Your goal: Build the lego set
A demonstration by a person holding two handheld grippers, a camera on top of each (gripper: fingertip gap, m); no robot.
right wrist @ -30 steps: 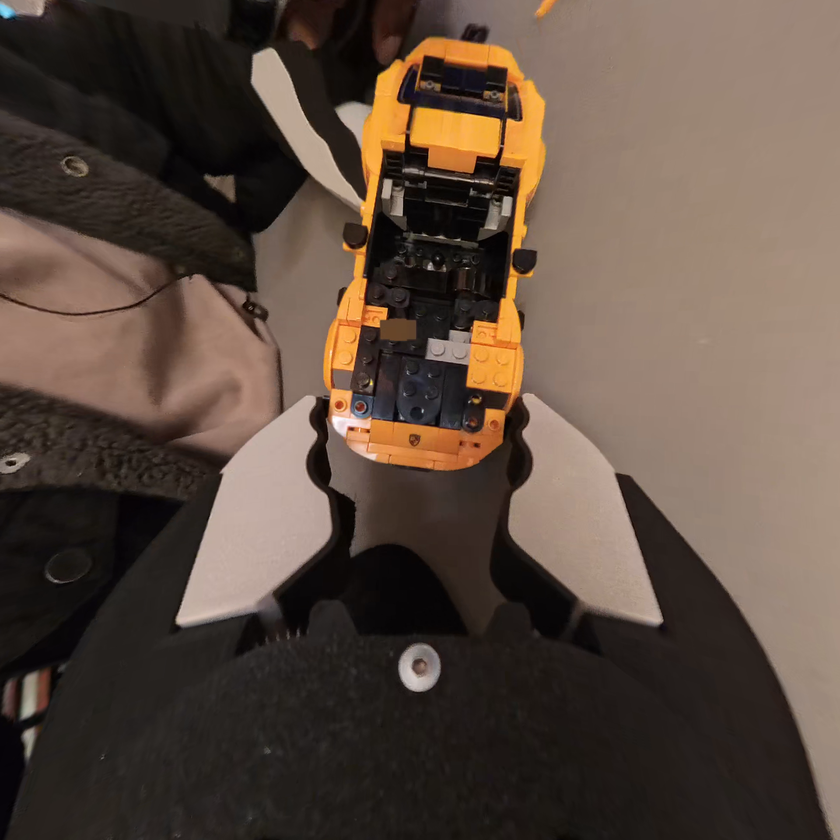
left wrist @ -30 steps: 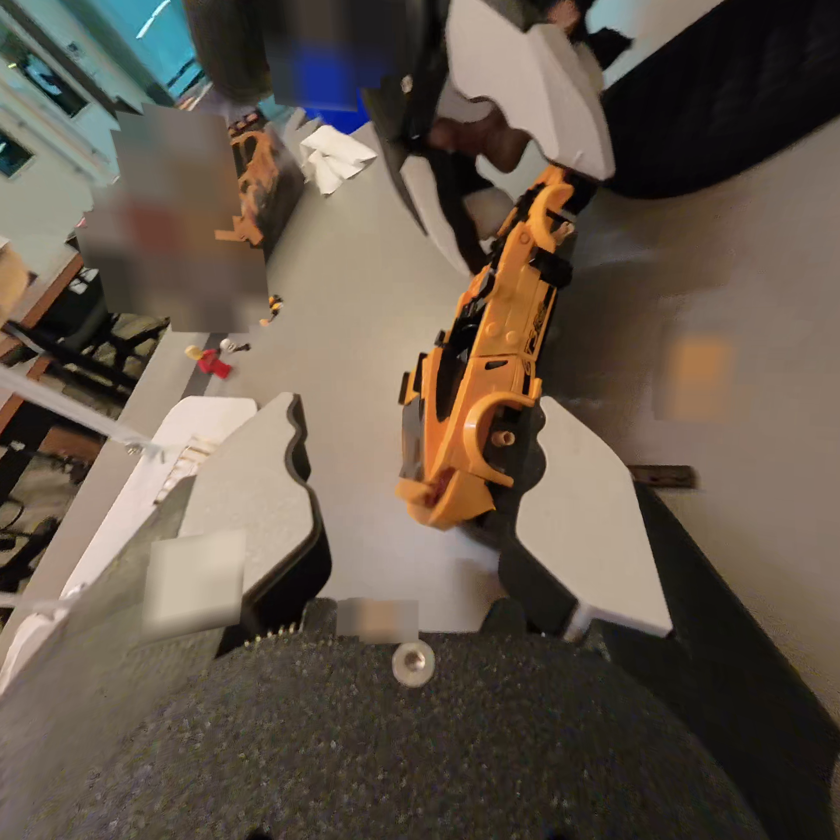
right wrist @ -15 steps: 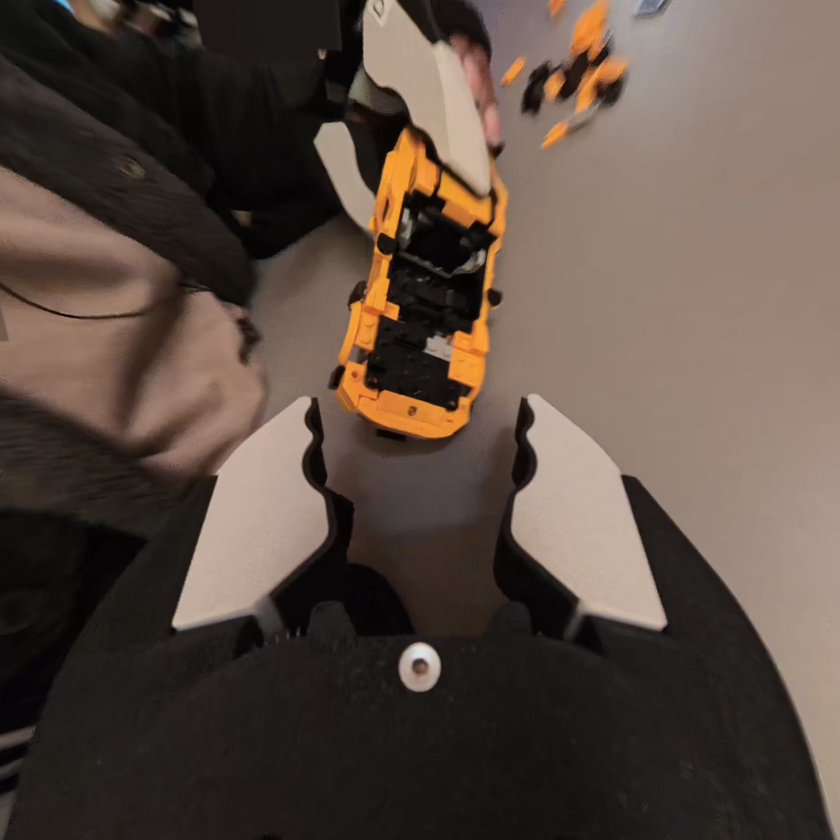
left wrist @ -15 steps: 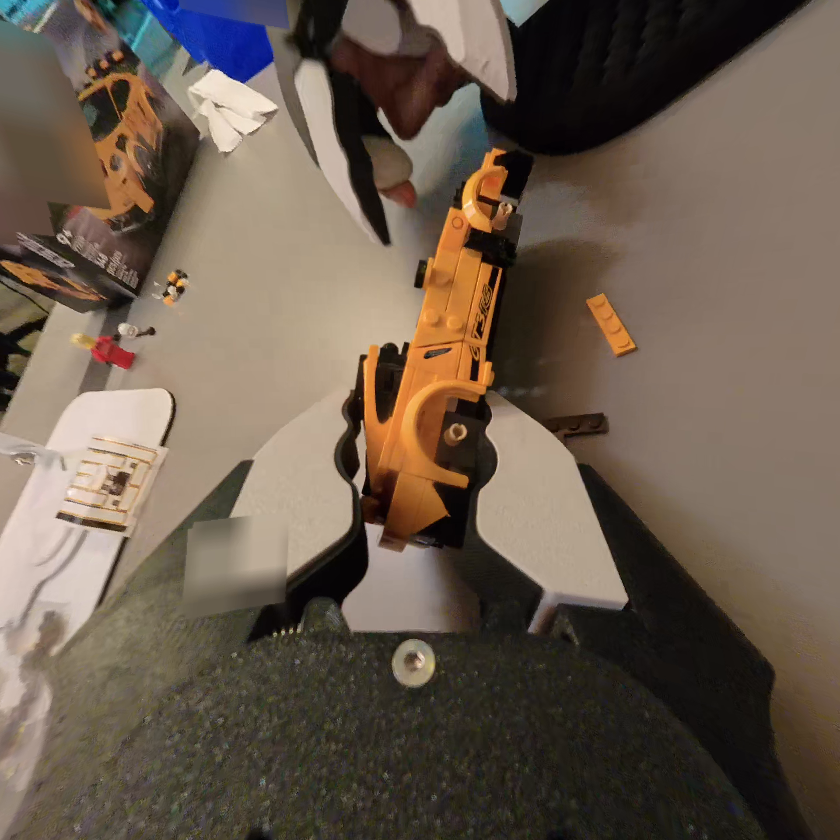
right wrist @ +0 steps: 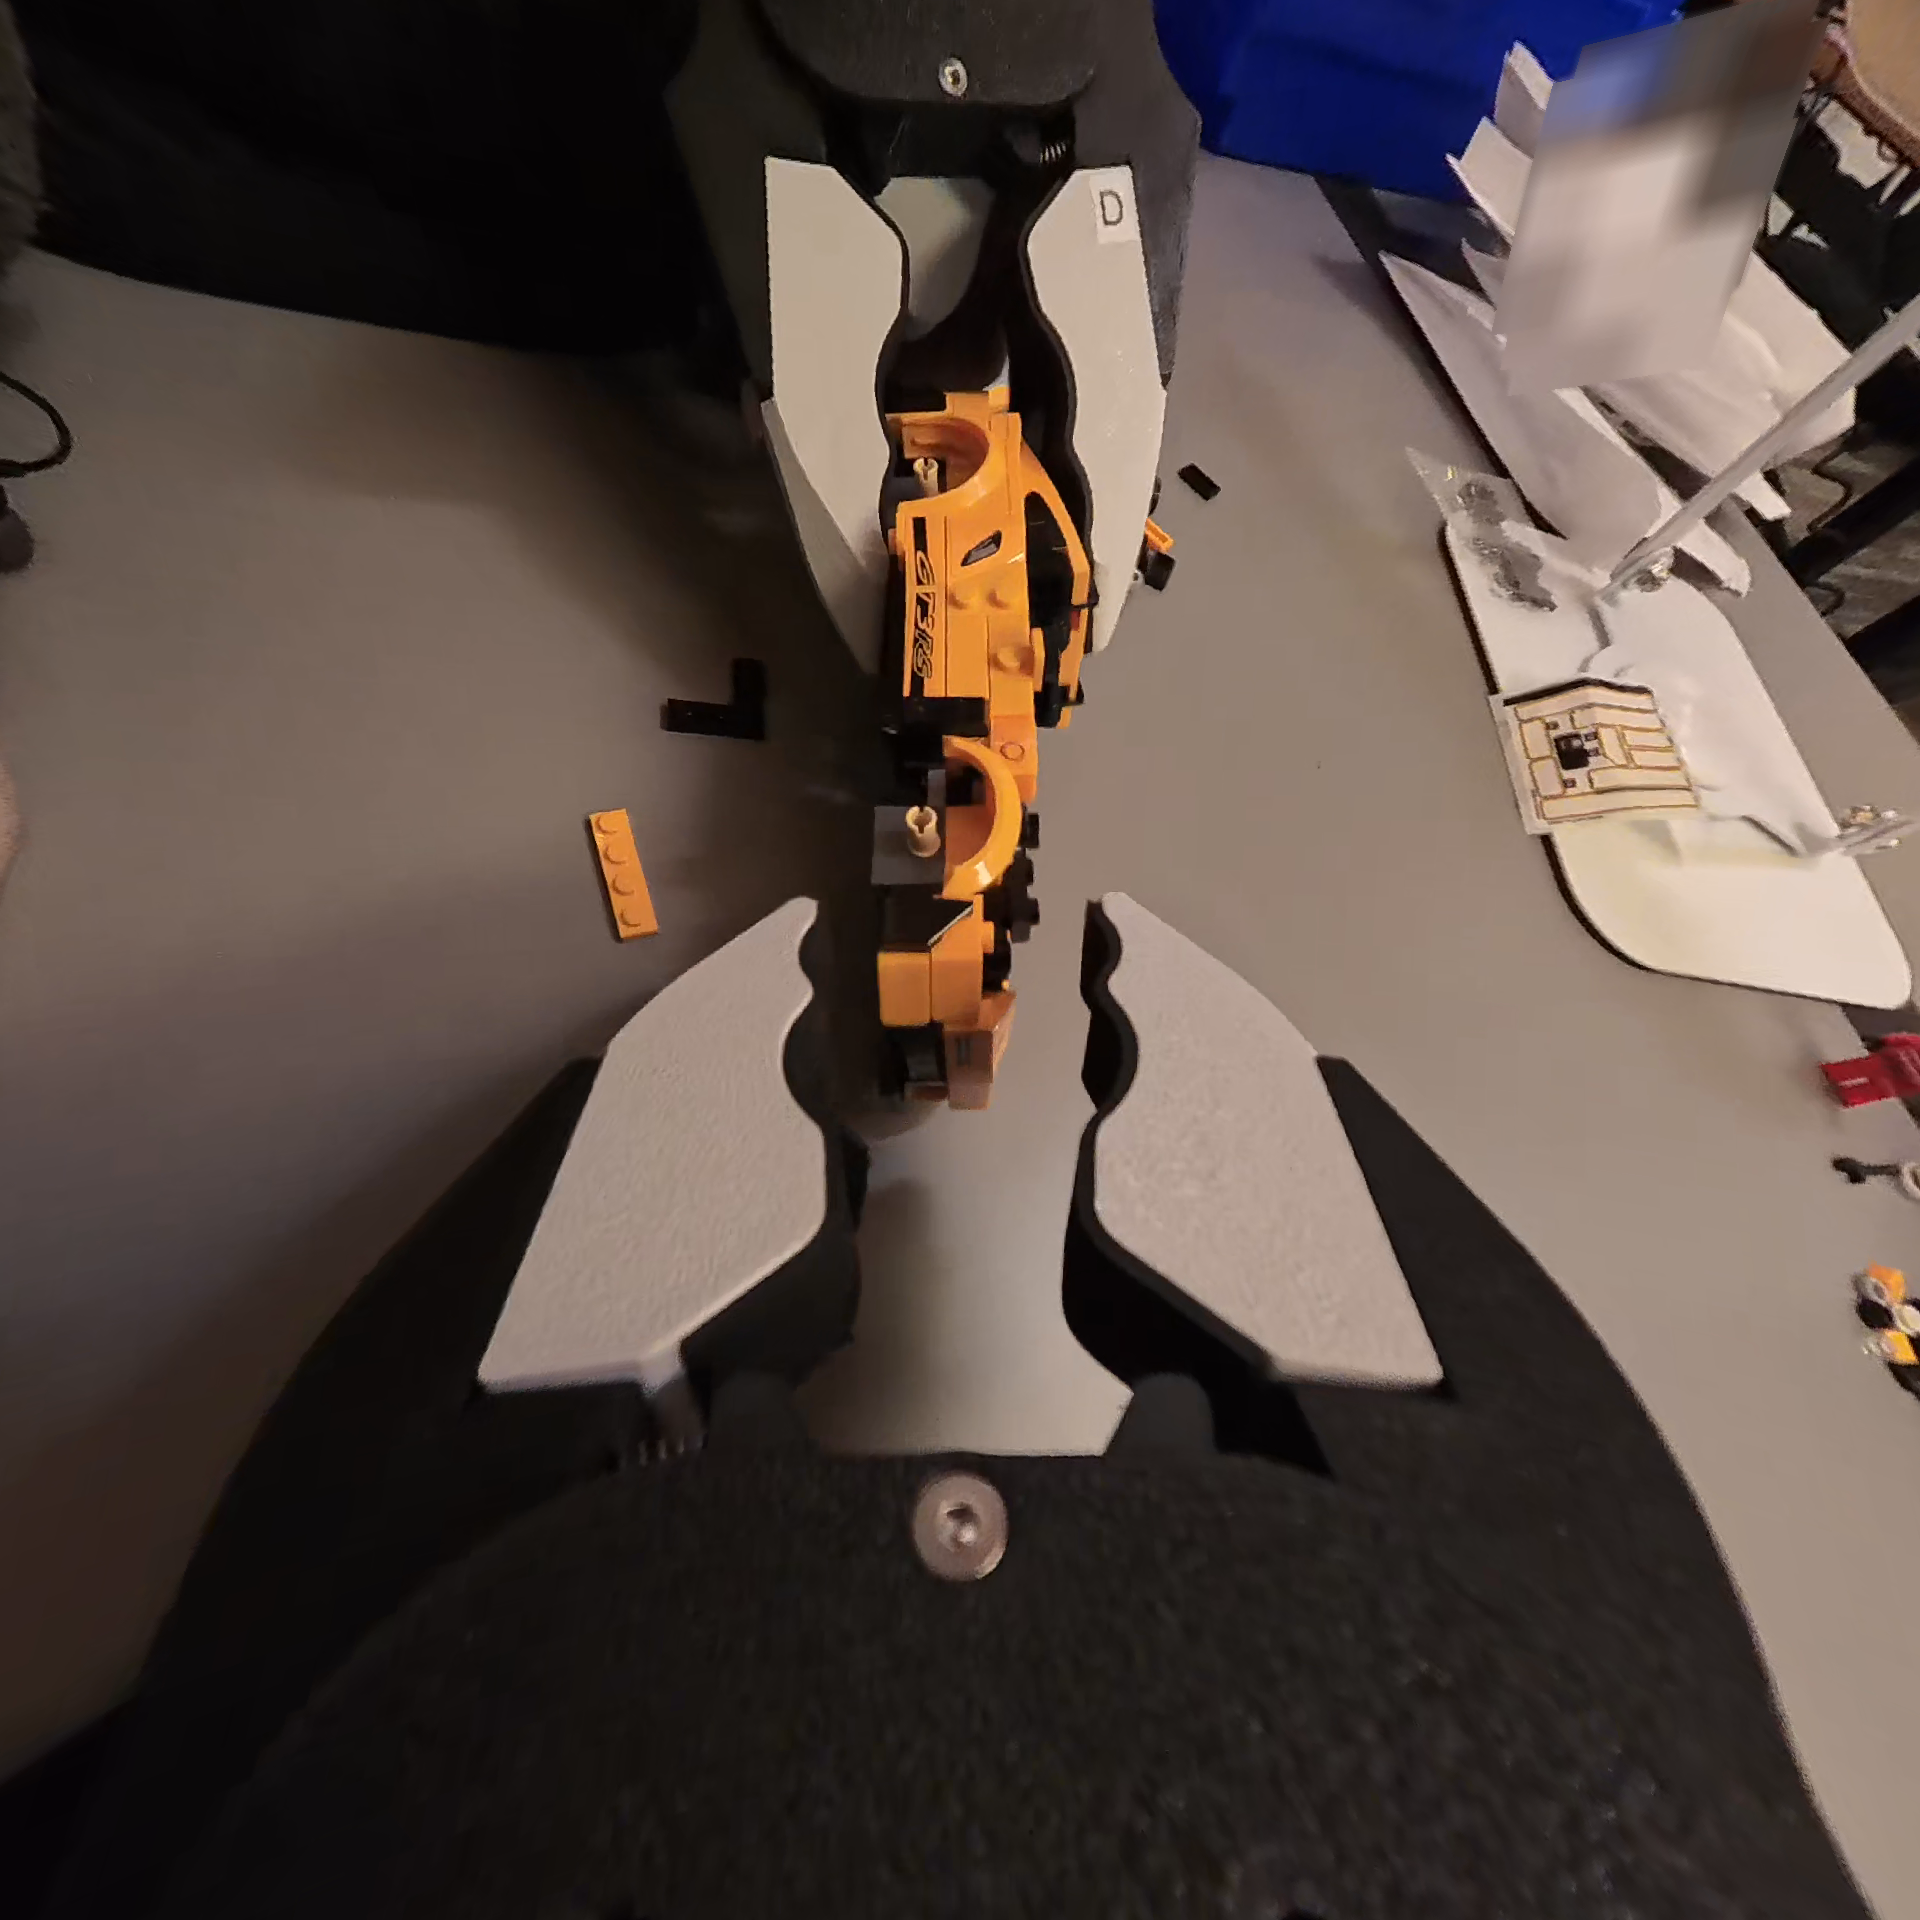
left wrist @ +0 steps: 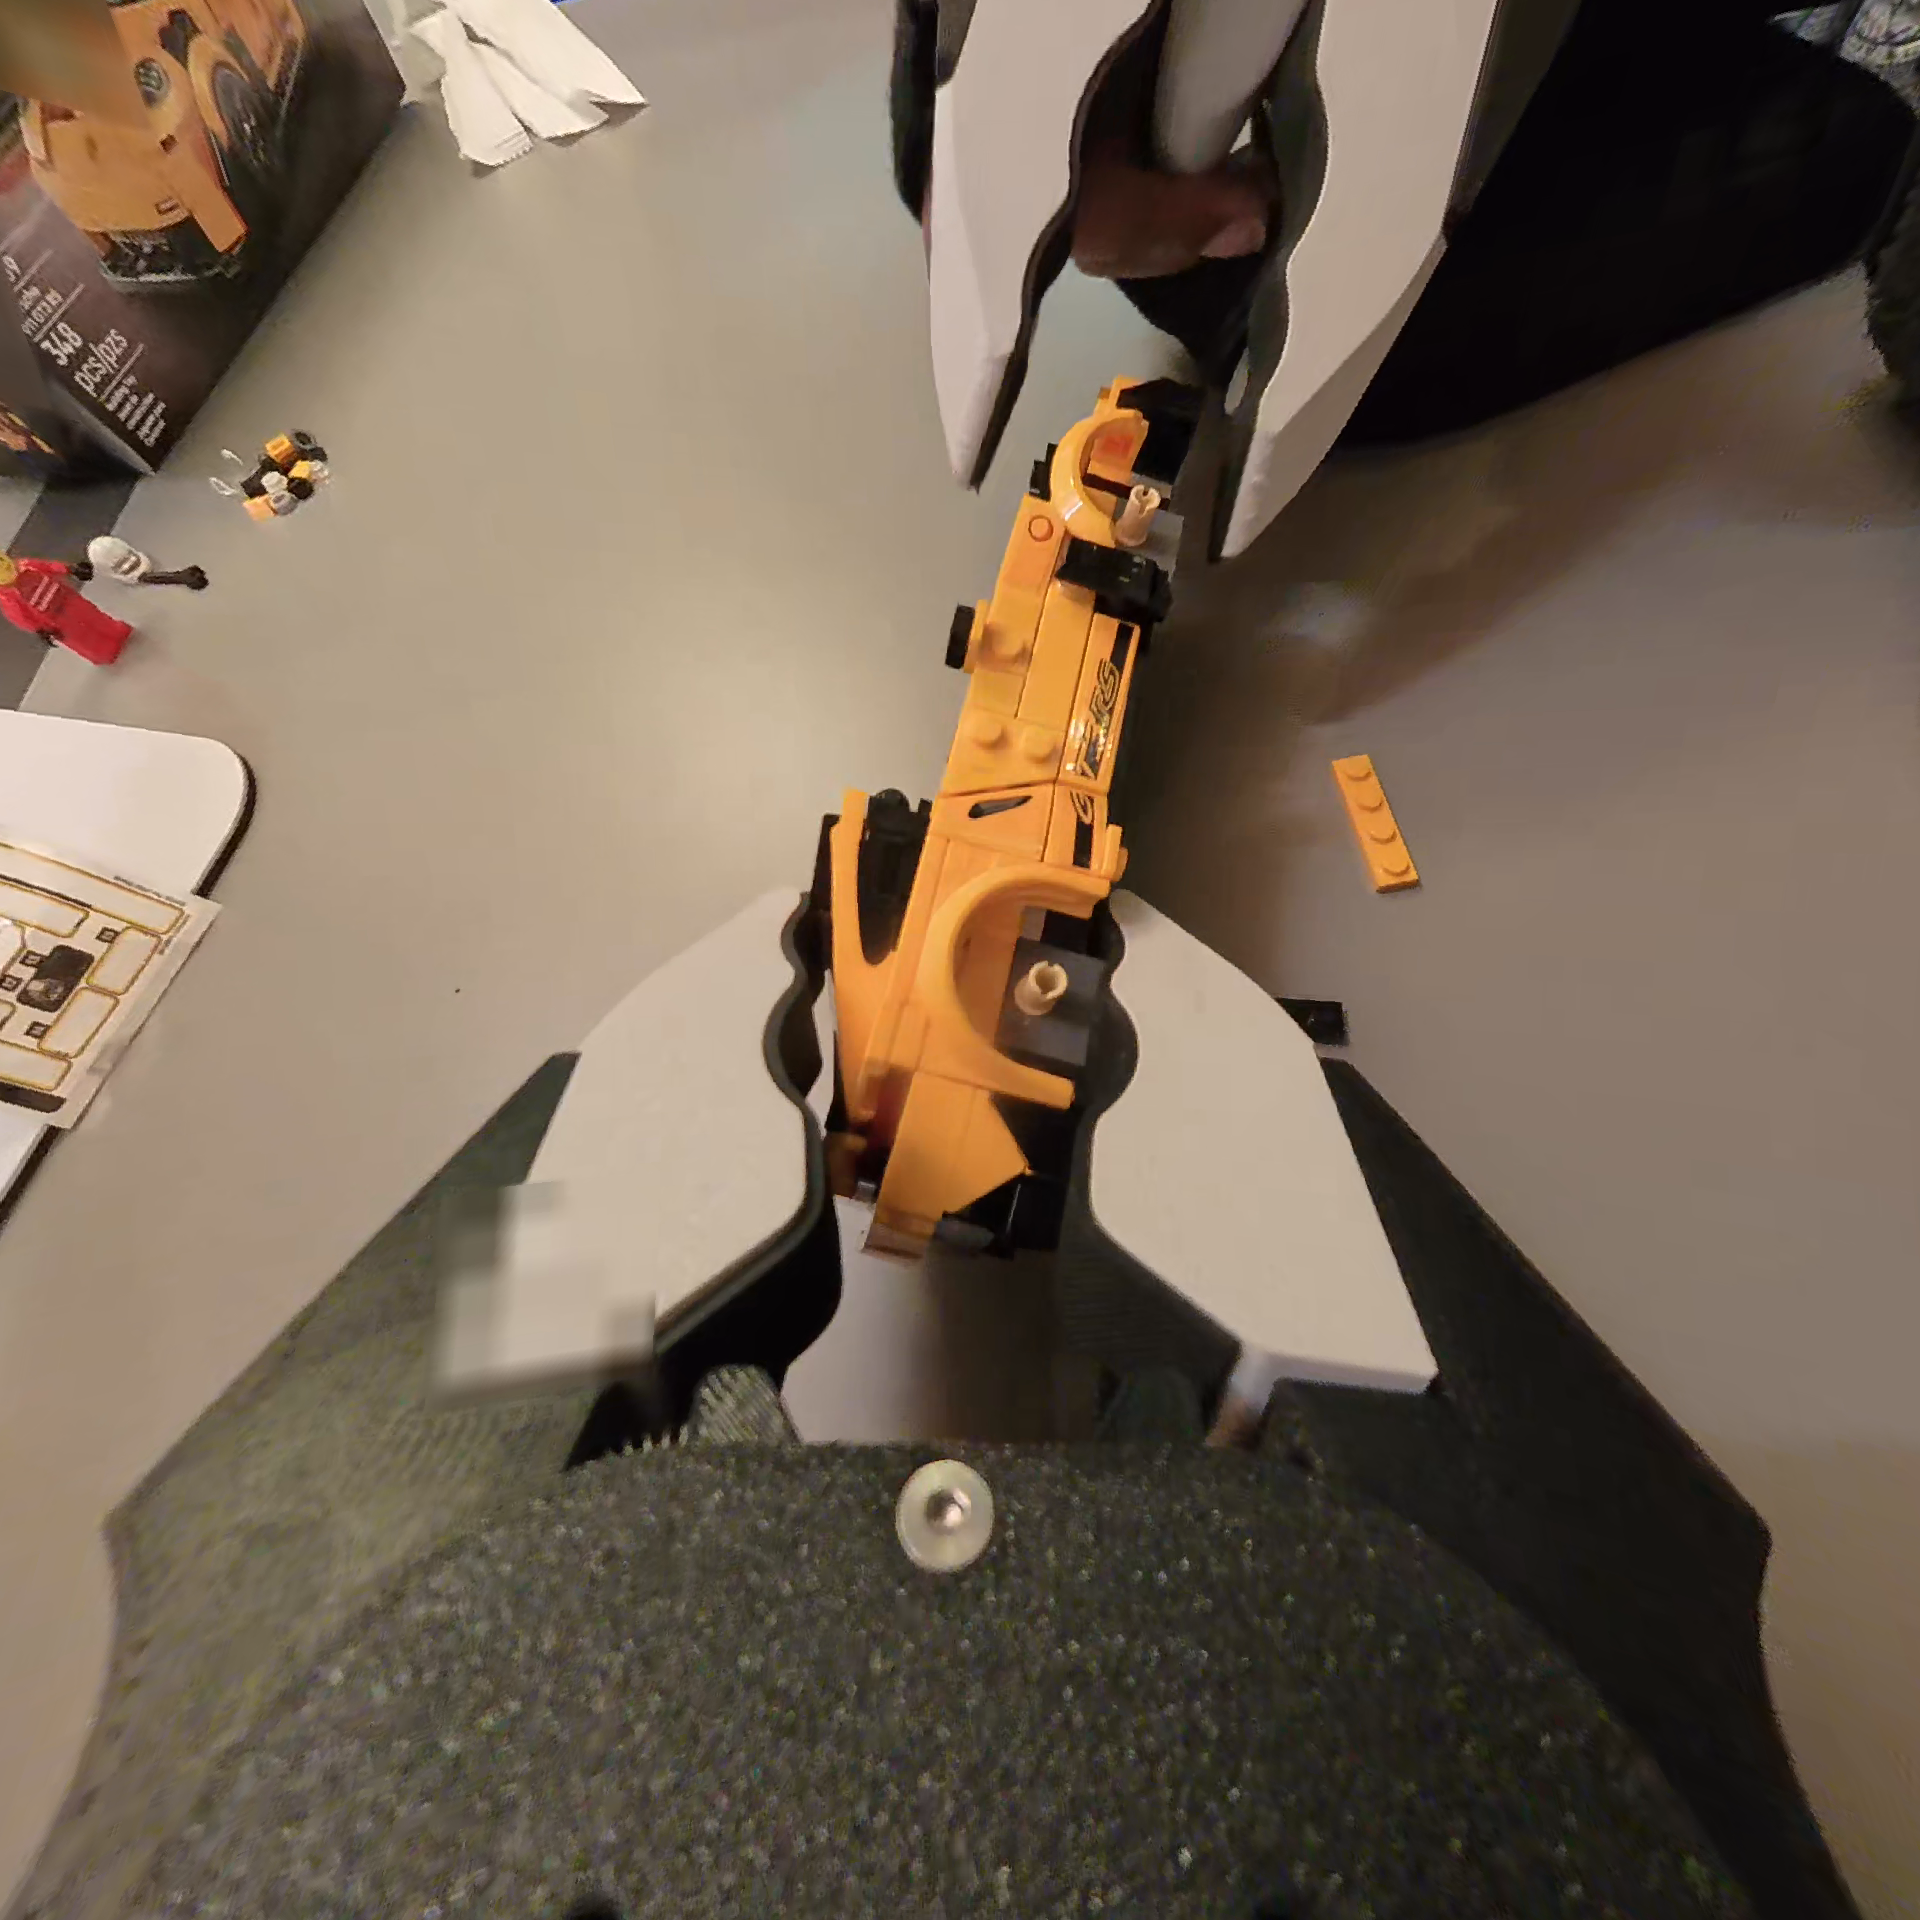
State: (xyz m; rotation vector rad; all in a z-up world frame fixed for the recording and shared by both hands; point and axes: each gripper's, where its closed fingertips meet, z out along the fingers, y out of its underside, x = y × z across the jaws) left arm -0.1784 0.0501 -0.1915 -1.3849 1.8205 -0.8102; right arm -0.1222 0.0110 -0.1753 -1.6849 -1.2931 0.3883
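The orange and black lego car (left wrist: pixel 1023 831) is turned on its side above the grey table (left wrist: pixel 623 727). My left gripper (left wrist: pixel 961 925) is shut on one end of it, at the wheel arch. It also shows in the right wrist view (right wrist: pixel 982 623), clamped on the car's far end (right wrist: pixel 956 582). My right gripper (right wrist: pixel 951 914) is open, its fingers on either side of the car's near end with gaps on both sides. In the left wrist view it (left wrist: pixel 1101 499) hangs open over the car's far end.
A loose orange plate (left wrist: pixel 1375 823) (right wrist: pixel 621 875) and a black L-shaped piece (right wrist: pixel 717 707) lie beside the car. The set's box (left wrist: pixel 156 208), a red minifigure (left wrist: pixel 57 613), small parts (left wrist: pixel 275 478), a sticker sheet (right wrist: pixel 1590 753) and crumpled paper (left wrist: pixel 520 83) sit off to the side. The grippers' ends are close to 8 cm from one another.
My left gripper closed on the car. My right gripper let go of it, drew back, and now straddles the other end, open. The car has turned onto its side.
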